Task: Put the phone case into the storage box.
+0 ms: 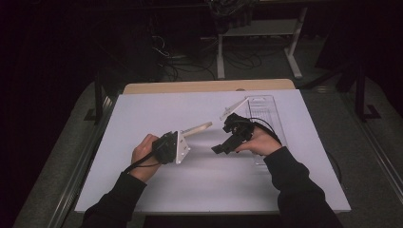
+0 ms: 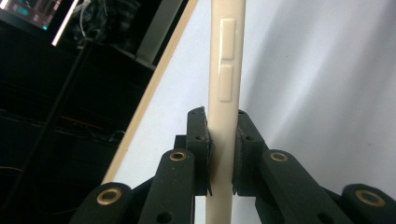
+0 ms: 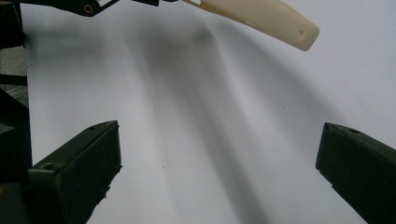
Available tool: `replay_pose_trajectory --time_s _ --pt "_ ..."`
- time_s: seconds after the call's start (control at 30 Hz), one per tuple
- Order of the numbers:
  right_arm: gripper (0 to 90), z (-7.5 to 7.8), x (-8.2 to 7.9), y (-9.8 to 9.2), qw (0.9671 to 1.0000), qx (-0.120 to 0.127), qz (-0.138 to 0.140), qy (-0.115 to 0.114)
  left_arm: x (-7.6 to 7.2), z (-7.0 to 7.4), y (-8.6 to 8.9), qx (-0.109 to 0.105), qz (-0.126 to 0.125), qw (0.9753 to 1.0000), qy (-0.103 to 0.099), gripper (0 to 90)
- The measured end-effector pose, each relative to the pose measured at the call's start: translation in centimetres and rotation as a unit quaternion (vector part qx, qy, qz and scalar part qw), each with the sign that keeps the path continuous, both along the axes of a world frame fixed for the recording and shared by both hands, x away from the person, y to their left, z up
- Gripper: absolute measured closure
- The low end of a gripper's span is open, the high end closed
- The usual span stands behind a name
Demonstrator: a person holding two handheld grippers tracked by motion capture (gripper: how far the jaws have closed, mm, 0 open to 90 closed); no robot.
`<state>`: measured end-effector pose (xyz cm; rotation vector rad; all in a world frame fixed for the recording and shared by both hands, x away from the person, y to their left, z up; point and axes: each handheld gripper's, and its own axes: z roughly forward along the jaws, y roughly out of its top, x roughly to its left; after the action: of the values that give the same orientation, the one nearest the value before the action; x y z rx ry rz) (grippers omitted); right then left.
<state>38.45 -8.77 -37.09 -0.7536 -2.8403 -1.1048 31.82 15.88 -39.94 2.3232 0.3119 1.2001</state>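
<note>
Two hand-held grippers meet above a white table [image 1: 142, 190], seen from a camera high over the person's side. The left gripper [image 1: 183, 137], held in the person's left hand [image 1: 145, 154], pinches a long cream-coloured plastic handle [image 1: 197, 128] between its black jaws. In the left gripper view the handle [image 2: 225, 93] runs straight up from the jaws, which press against both of its narrow sides; it is smooth, pale ivory, slim, with softly rounded edges and two shallow rectangular panels set one above the other on its facing side. In the high view the handle points away from the person and toward the right, lifted off the table surface, with its shadow on the white below. The right gripper [image 1: 217, 148], held in the person's right hand [image 1: 259, 140], sits just to the right of the handle's free end and apart from it, with its jaws spread wide and nothing between them. In the right gripper view the handle's rounded tip [image 3: 280, 23] crosses the upper part of the picture, showing a tiny hole near its end. Behind the right hand a clear plastic tray [image 1: 266, 107] lies on the table near its far right edge. A wooden board [image 1: 209, 86] borders the far side of the table.
</note>
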Motion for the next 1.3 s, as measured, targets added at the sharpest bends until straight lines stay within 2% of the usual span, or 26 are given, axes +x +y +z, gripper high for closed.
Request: replay_pose_trajectory --time_s 0.2,0.3,0.33,0.37,0.4,0.57,0.73,0.77,0.8,0.83,0.9,1.0,1.13,1.2,1.23,1.27,1.3 --pt "0.0 0.1 -0.1 0.0 1.0 0.002 -0.005 0.007 0.3 0.2 0.3 -0.041 0.01 0.9986 0.033 80.0" --pt "0.0 0.0 0.1 -0.1 1.0 0.0 0.001 -0.003 0.5 0.5 0.7 -0.061 0.016 0.9968 0.049 80.1" --pt "0.0 0.0 0.1 -0.1 1.0 0.0 0.0 -0.003 0.6 0.5 0.8 -0.077 0.021 0.9952 0.056 80.1" --pt "0.0 0.0 0.0 -0.1 1.0 0.0 -0.002 0.0 0.7 0.6 1.0 -0.082 0.022 0.9945 0.062 80.1" --pt "0.0 0.1 0.0 -0.1 1.0 0.002 -0.004 0.003 0.8 0.6 1.0 -0.096 0.025 0.9929 0.066 80.1" --pt "0.0 0.1 0.0 -0.1 1.0 0.002 -0.004 0.0 1.2 1.0 1.7 -0.116 0.038 0.9882 0.092 80.1" --pt "0.0 0.1 0.1 -0.1 1.0 0.001 -0.006 -0.001 1.5 1.0 2.1 -0.145 0.051 0.982 0.11 80.0" --pt "0.0 0.1 0.1 -0.1 1.0 0.002 -0.006 -0.001 1.6 1.1 2.2 -0.142 0.052 0.9824 0.109 80.0" --pt "0.0 0.1 0.1 -0.1 1.0 0.002 -0.005 -0.002 1.6 1.0 2.2 -0.147 0.054 0.9812 0.112 80.1" --pt "0.0 0.1 0.1 -0.1 1.0 0.002 -0.005 -0.001 1.7 1.1 2.3 -0.148 0.055 0.9811 0.112 80.0" --pt "0.0 0.1 0.1 -0.2 1.0 0.002 -0.005 -0.001 1.8 1.0 2.4 -0.161 0.056 0.9788 0.114 80.0" --pt "0.0 0.1 0.1 -0.1 1.0 0.003 -0.006 0.0 1.9 1.2 2.6 -0.162 0.059 0.9774 0.123 80.0" --pt "0.0 0.1 0.1 -0.2 1.0 0.003 -0.004 -0.002 2.0 1.3 2.8 -0.174 0.063 0.9736 0.133 80.1" --pt "0.0 0.1 0.1 -0.1 1.0 0.004 -0.006 0.001 2.0 1.2 2.8 -0.196 0.067 0.968 0.142 80.0" --pt "0.0 0.1 0.1 -0.1 1.0 0.004 -0.007 0.002 2.2 1.3 2.9 -0.193 0.065 0.9687 0.142 80.1" --pt "0.0 0.1 0.0 -0.1 1.0 0.004 -0.008 0.004 2.2 1.3 3.0 -0.202 0.065 0.9663 0.145 80.1" --pt "0.0 0.1 0.0 -0.1 0.9999 0.005 -0.009 0.006 2.2 1.3 3.1 -0.206 0.067 0.9651 0.147 80.0"
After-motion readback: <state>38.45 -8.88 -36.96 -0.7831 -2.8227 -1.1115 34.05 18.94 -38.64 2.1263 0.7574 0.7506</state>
